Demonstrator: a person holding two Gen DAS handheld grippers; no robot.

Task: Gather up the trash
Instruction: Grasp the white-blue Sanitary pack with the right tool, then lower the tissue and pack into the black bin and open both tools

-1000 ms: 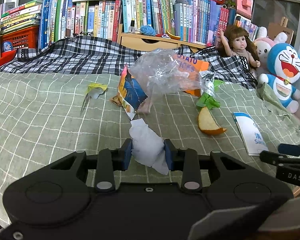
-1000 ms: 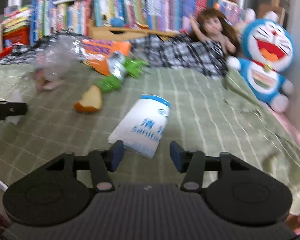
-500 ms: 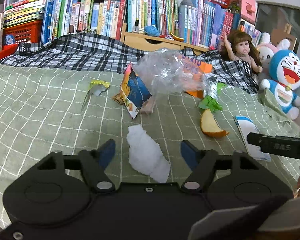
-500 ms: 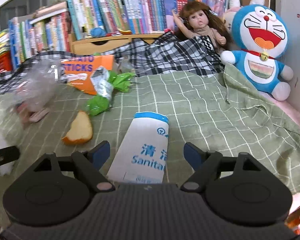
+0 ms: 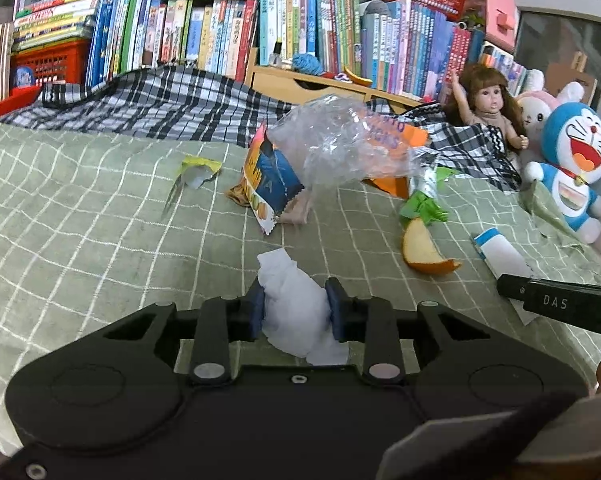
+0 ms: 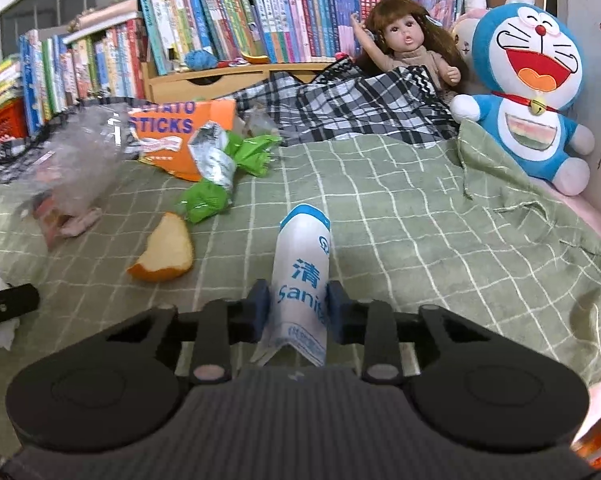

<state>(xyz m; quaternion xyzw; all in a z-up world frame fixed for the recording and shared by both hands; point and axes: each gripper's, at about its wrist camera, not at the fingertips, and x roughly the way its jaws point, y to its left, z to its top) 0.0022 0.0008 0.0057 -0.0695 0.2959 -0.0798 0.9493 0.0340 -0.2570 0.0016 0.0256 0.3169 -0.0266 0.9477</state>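
Closing on a crumpled white tissue (image 5: 296, 312), the left gripper (image 5: 295, 304) was seen low over the green checked bedspread (image 5: 80, 216), its blue pads pressed against both sides of the wad, which bulged forward beyond the fingertips and back toward the gripper body. The right gripper (image 6: 297, 306) was likewise closing, its pads pinching a white sanitary packet (image 6: 302, 276) with blue print; the packet was squeezed into an upright fold between the fingers, its blue-edged end standing ahead of them. In the left wrist view the same packet was partly hidden behind a black finger of the right gripper at the right edge.

Other litter was left on the bedspread ahead of both grippers: an orange peel (image 5: 424, 250) between the two grips, a green wrapper (image 6: 220, 176) just behind it, a blue snack bag (image 5: 266, 184), a clear plastic bag (image 5: 340, 144) resting over an orange potato-sticks box (image 6: 180, 128), and a small yellow-edged wrapper (image 5: 196, 170) well apart at the left.
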